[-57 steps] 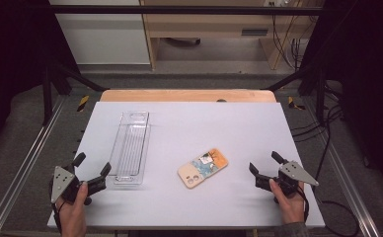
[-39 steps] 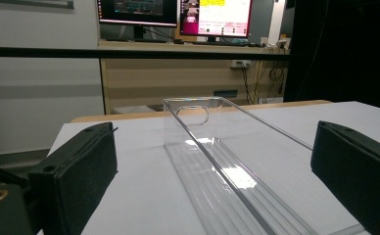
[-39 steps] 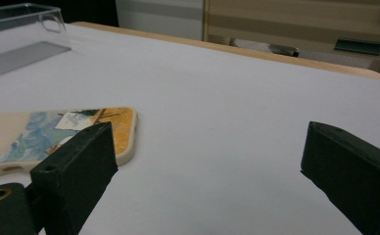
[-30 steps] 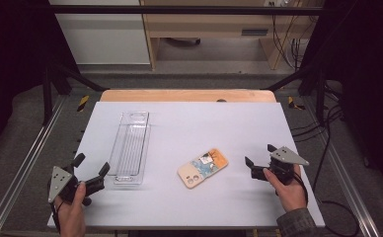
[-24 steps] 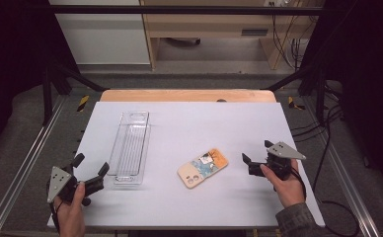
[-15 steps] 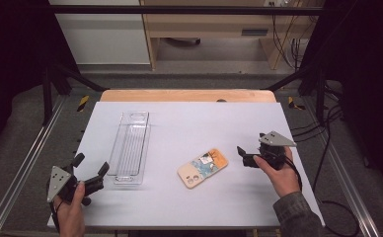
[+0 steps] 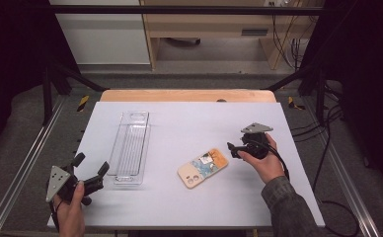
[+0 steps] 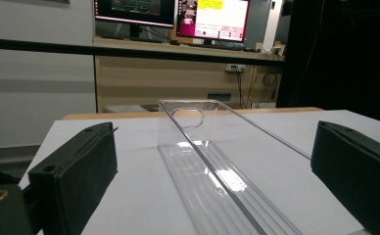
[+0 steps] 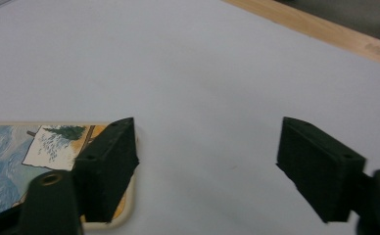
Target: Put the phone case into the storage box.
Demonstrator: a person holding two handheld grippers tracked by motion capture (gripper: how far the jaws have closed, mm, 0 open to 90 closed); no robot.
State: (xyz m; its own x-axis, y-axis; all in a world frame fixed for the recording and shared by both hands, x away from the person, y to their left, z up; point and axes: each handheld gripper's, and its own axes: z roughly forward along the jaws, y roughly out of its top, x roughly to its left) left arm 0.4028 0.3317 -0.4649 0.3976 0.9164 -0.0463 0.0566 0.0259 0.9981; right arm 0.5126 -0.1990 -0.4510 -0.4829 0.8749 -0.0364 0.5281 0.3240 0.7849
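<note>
A phone (image 7: 202,168) with a blue and orange picture back lies flat near the middle of the white table (image 7: 194,123). A long clear plastic case (image 7: 130,148) lies left of it. My right gripper (image 7: 230,150) is just right of the phone's end, open. Its jaws have just been closing a little, and only bare table lies between them. In the right gripper view (image 9: 207,142) the left jaw hangs over the phone's corner (image 9: 11,147). My left gripper (image 7: 91,163) rests open at the front left, and in its own view (image 8: 215,147) it points along the clear case (image 8: 198,122).
A wooden strip (image 7: 187,95) runs along the table's far edge. Metal rails flank both sides, and cables (image 7: 327,128) trail on the floor at the right. Monitors (image 8: 212,17) stand on a desk beyond the table.
The right hand has carried its gripper left and farther from the front edge, up to the phone's right end. The left gripper, the phone and the clear case have stayed put.
</note>
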